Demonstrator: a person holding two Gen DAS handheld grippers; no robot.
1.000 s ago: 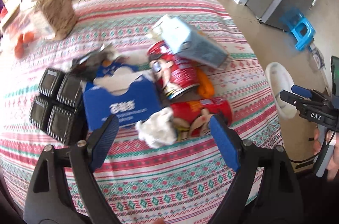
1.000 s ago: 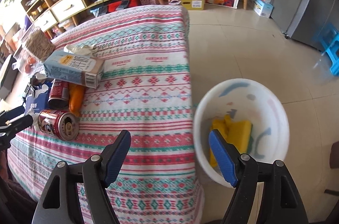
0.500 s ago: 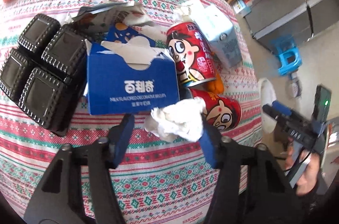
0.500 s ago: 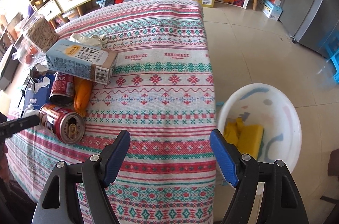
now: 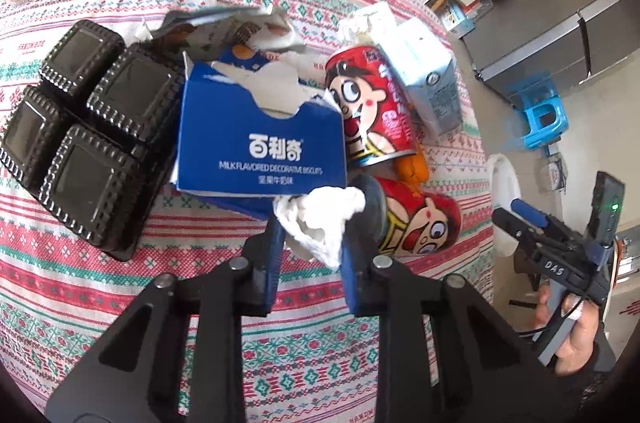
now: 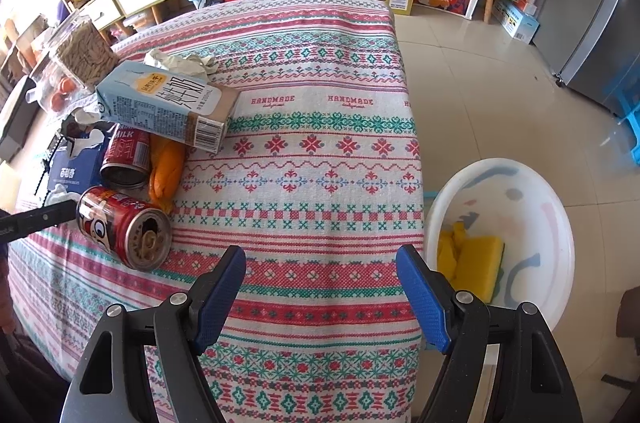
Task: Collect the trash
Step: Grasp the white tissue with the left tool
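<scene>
As jaws had just been closing, left claw (image 5: 316, 223) clamped on crumpled tissue (image 5: 320, 219), pressed on tabletop (image 5: 208, 307) just ahead of blue biscuit box (image 5: 260, 143). Right claw (image 6: 320, 287) open, empty. Pickup step; next, seemingly, lift and carry to white basin (image 6: 532, 199).

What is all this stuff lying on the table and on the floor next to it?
crumpled tissue: one, white, between the left gripper's pads
biscuit box: one, blue, torn open
cans: two, red, lying down
milk carton: one, pale blue, on its side
tray: one, black, four cups
basin: one, white, on the floor
left gripper: pads just closed on the tissue
right gripper: open, empty
</scene>
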